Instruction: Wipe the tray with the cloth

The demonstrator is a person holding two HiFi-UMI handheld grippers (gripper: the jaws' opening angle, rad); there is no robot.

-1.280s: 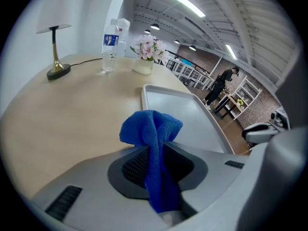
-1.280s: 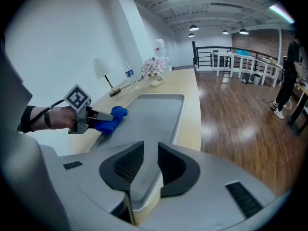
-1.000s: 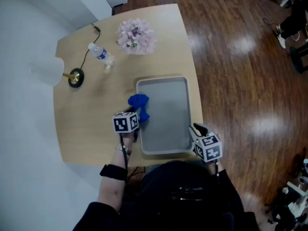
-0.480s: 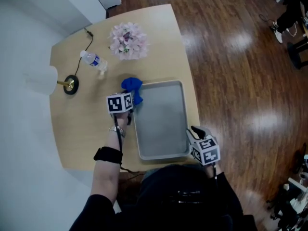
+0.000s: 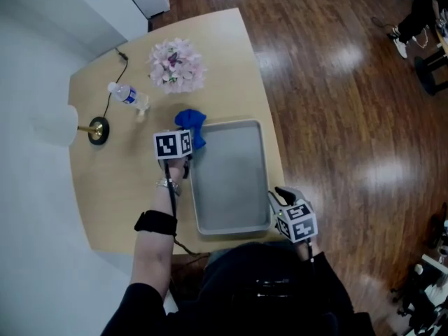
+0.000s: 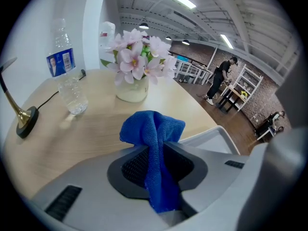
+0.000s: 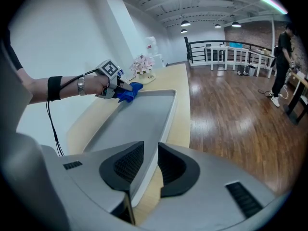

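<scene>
The left tool point(image 5: 185, 138) is clenched on the blue cloth point(image 6: 153, 129): a strip of the cloth runs down between the two dark pads, and the rest of it bunches up in a loose ball in front of the jaws. In the head view the cloth sits at the far left corner of the grey tray point(image 5: 231, 187), over the rim there and partly above the wooden counter point(image 5: 119, 180); whether it presses on the tray I cannot tell. The right tool point(image 5: 280, 194) is grasping the tray itself, with its pads closed on the raised rim at the near right corner. The tray lies flat on the counter, near the person's edge, and its inside is bare. Behind the cloth stands a pot of pale pink flowers point(image 5: 176, 65), and to the left of it an upright water bottle point(image 5: 126, 95) with a blue label. Further left is a lamp point(image 5: 96, 129) with a round brass base, and a black cable goes from it toward the far edge. To the right of the counter is a dark wooden floor point(image 5: 336, 117).
</scene>
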